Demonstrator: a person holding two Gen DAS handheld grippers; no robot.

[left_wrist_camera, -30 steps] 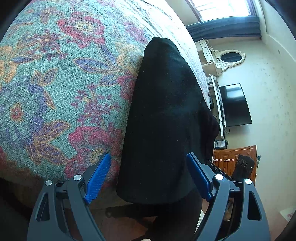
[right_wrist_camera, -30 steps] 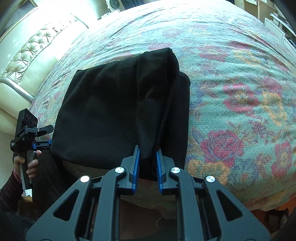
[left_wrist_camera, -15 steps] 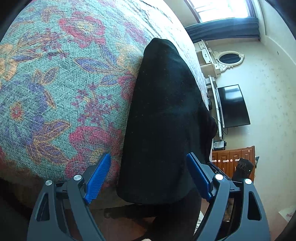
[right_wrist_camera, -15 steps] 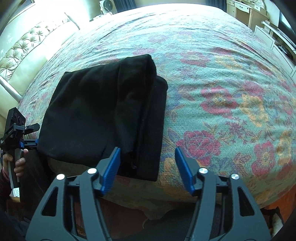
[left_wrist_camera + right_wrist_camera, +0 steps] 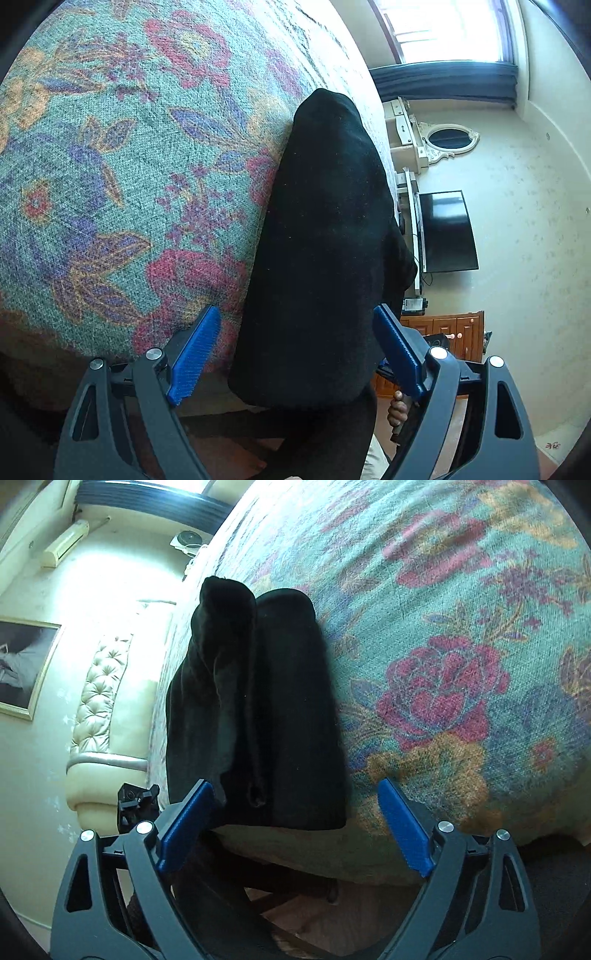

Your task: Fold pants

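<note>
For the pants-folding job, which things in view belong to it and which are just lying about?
Part of the job:
- folded black pants
- floral bedspread they lie on
- left hand-held gripper, open
- right hand-held gripper, jaws just opened, gripping nothing

Just there:
- television
- oval mirror
- tufted headboard
- framed picture

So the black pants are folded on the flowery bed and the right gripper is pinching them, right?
Not quite. The right gripper has just opened and pinches nothing, as the right wrist view shows. The folded pants do lie on the bed.
</note>
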